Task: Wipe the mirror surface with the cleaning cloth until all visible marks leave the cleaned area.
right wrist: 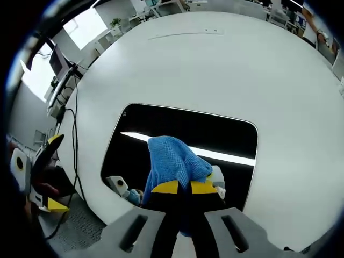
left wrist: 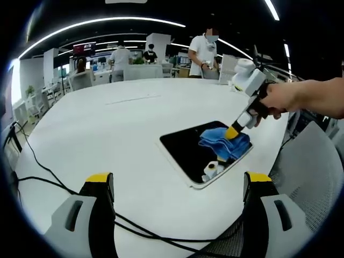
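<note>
Right hand-held gripper (right wrist: 184, 187) clamped on blue cloth (right wrist: 173, 158), pressing mirror (right wrist: 226, 134) on tabletop (right wrist: 215, 70); left hand-held gripper (left wrist: 180, 185) apart.

mirror (right wrist: 177, 134) partly under cloth (right wrist: 172, 158)

Open office: white table (left wrist: 123, 123), ceiling light strips (left wrist: 97, 22), black cables (left wrist: 43, 177).

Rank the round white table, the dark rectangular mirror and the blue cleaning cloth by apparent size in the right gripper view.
1. Round white table
2. Dark rectangular mirror
3. Blue cleaning cloth, held in the right tongs
</note>
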The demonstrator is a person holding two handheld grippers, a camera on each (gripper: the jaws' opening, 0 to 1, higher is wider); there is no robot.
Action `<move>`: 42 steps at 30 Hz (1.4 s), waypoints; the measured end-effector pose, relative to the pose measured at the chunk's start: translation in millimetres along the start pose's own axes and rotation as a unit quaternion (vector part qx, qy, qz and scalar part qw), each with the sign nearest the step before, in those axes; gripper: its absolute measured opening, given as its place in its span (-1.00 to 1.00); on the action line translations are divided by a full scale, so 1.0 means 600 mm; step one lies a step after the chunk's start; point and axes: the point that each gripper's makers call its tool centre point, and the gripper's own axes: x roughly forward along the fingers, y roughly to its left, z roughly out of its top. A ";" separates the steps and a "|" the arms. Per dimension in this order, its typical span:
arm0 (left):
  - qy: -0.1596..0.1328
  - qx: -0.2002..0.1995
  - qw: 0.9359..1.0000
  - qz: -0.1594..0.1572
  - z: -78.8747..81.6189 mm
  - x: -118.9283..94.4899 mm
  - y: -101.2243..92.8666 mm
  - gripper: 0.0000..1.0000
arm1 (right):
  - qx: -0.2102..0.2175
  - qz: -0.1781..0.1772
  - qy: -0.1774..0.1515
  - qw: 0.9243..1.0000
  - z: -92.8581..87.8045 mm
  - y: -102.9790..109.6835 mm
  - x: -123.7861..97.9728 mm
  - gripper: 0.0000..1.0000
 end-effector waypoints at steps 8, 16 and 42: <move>-0.005 0.000 1.000 0.002 0.003 -0.002 -0.001 0.98 | 0.002 0.004 -0.004 1.000 -0.015 0.006 -0.001 -1.00; -0.002 -0.001 1.000 0.002 0.002 -0.002 -0.001 0.98 | 0.000 0.010 -0.004 1.000 -0.030 0.012 -0.004 -1.00; 0.003 0.001 1.000 0.002 -0.001 -0.001 0.001 0.98 | -0.013 0.020 0.007 1.000 -0.065 0.035 -0.015 -1.00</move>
